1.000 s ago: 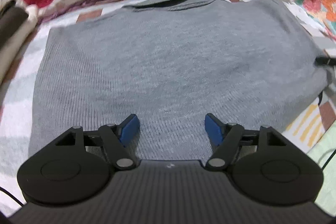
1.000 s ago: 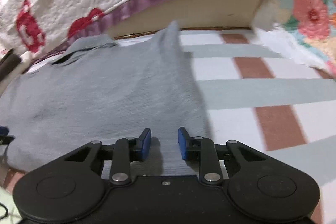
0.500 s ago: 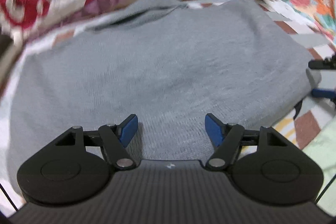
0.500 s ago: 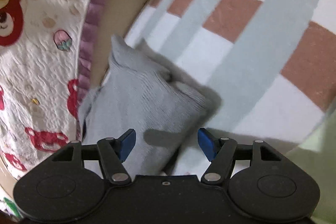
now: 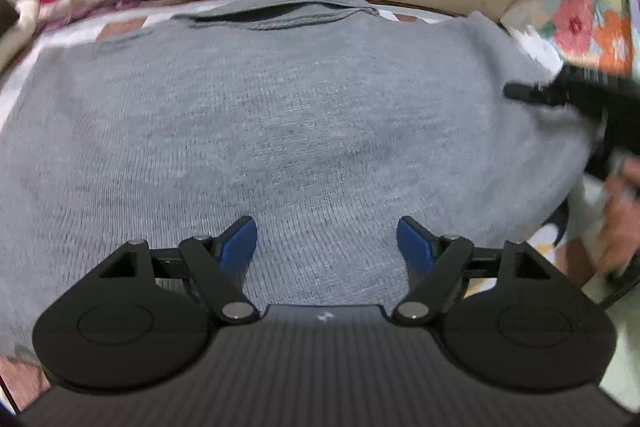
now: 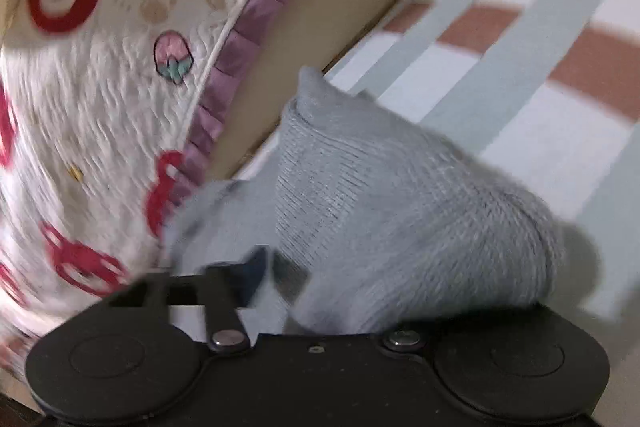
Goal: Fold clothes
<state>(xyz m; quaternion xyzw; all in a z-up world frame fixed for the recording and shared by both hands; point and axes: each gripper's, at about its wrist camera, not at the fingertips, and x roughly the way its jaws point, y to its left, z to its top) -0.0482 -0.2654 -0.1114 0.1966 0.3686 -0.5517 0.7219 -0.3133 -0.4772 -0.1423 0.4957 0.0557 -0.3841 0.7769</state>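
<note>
Draping over the right tool [image 6: 320, 291], the grey sweater [image 5: 288, 131] hides one finger — grip unclear; left tool [image 5: 326, 243] gapes empty.

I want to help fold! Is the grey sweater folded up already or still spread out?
Mostly spread out. The grey sweater lies flat and wide across the striped bedsheet, collar at the far end. Only its right edge is bunched up at the right hand-held gripper.
</note>
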